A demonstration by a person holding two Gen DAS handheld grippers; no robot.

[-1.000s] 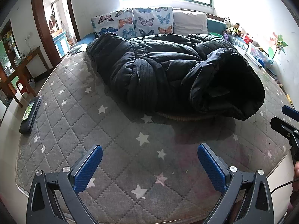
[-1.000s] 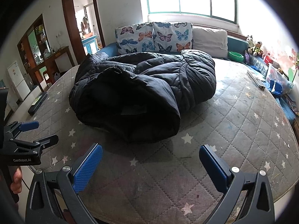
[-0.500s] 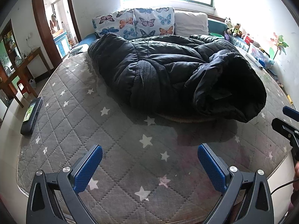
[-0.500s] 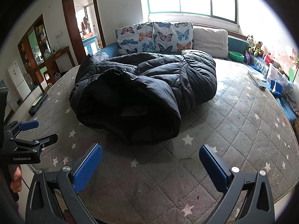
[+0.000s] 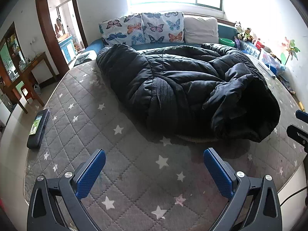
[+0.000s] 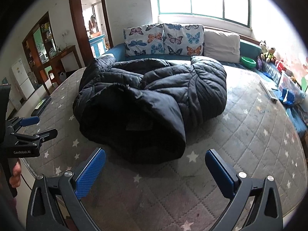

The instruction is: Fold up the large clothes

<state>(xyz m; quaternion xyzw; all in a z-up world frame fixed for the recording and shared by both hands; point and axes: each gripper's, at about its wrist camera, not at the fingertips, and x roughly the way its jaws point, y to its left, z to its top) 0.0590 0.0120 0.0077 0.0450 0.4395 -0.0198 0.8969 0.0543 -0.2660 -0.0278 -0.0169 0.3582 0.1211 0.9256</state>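
A large black puffer coat [image 5: 184, 88] lies crumpled in a heap on the grey star-quilted mattress [image 5: 115, 154], its hood end nearest me. In the right wrist view the same coat [image 6: 154, 104] fills the middle, hood opening toward the camera. My left gripper [image 5: 154, 165] hovers open over bare mattress, short of the coat's near edge, nothing between its blue pads. My right gripper [image 6: 155, 165] is open too, just in front of the hood. Each gripper shows at the other view's edge: the right gripper [image 5: 299, 127] and the left gripper [image 6: 30, 129], held by a hand [image 6: 15, 175].
Butterfly pillows [image 5: 142, 28] and a white pillow [image 5: 200, 29] line the headboard. A dark flat case [image 5: 37, 129] lies at the mattress's left edge. Toys and boxes [image 6: 279, 71] crowd the right side. A wooden table [image 5: 21, 75] and doorway stand to the left.
Both grippers have moved slightly forward toward the coat; the coat appears a bit larger. The jaws stay open and the coat has not been touched.
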